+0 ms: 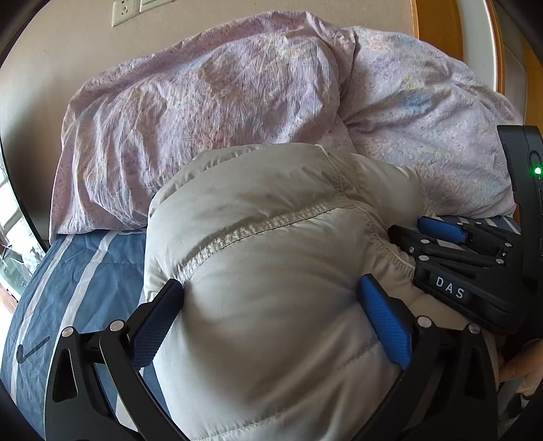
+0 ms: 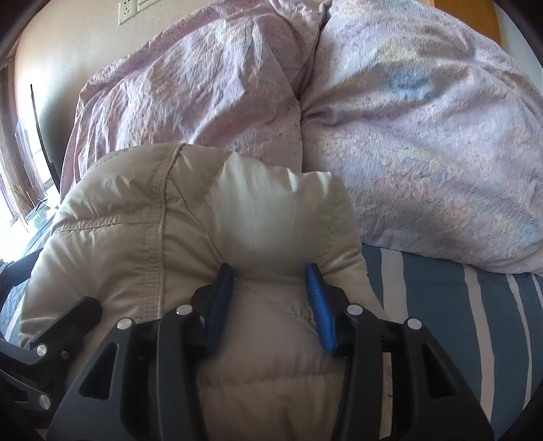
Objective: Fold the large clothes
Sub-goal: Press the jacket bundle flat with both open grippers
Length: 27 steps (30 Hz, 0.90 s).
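Note:
A cream puffy down jacket (image 1: 271, 220) lies bunched on the bed, its stitched seams facing up. In the left wrist view my left gripper (image 1: 271, 283) holds a thick roll of it, and the blue pads (image 1: 383, 322) press into both sides. My right gripper (image 2: 268, 268) is shut on a narrower fold of the same jacket (image 2: 135, 244), which bulges out past the pads. The right gripper (image 1: 407, 225) also shows at the right of the left wrist view, close beside the jacket. Part of the left gripper (image 2: 68, 315) shows at the lower left of the right wrist view.
A crumpled lilac floral duvet (image 1: 220, 95) is piled right behind the jacket. A blue bed sheet (image 1: 78, 278) with white stripes lies underneath. A beige wall with a socket (image 1: 125, 10) stands behind, a bright window is far left, and a wooden frame (image 1: 437, 23) is top right. A hand (image 1: 522, 366) shows at the right edge.

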Motion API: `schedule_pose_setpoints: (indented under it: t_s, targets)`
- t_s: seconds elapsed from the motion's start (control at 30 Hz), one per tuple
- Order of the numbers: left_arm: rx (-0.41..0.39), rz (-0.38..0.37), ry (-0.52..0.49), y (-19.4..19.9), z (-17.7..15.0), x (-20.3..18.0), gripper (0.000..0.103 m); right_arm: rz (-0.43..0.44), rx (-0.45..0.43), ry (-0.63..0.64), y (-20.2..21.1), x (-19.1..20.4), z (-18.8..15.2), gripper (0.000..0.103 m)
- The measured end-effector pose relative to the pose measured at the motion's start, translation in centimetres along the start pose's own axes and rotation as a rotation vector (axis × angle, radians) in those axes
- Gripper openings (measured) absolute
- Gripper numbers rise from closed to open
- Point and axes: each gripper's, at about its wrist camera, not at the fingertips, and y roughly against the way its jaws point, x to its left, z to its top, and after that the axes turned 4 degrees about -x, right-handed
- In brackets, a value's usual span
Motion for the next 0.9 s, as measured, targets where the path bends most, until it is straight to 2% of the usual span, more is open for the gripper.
schedule_pose_setpoints:
  t_s: [0.43, 0.53, 0.6, 0.67, 0.77, 0.83, 0.9]
  targets:
    - [-0.011, 0.039, -0.015, -1.6, -0.9, -0.7, 0.102, 0.001, 0.014, 0.002, -1.7, -0.1, -0.8, 0.047]
    - [-0.015, 0.049, -0.028, -1.1, -0.7, -0.8, 0.102, -0.006, 0.049, -0.005, -1.1, -0.1, 0.0, 0.048]
    - [-0.011, 0.049, -0.026, -0.3, -0.2, -0.5, 0.102, 0.040, 0.063, -0.061, 0.1, -0.6, 1.2, 0.051]
    - [-0.004, 0.048, -0.010, 0.3, 0.4, 0.0, 0.102, 0.073, 0.012, -0.108, 1.6, -1.1, 2.5, 0.052]
    - [-0.036, 0.065, -0.013, 1.2, 2.1, 0.3, 0.102, 0.040, -0.031, -0.084, 2.0, -0.7, 4.1, 0.056]
    - [-0.056, 0.122, -0.043, 0.8, 3.1, 0.4, 0.102, 0.013, -0.019, -0.069, 0.9, -0.4, 4.4, 0.056]
    - [-0.030, 0.144, -0.043, -0.6, 3.5, 0.7, 0.102, -0.011, 0.007, -0.068, -0.5, -0.5, 4.2, 0.056]
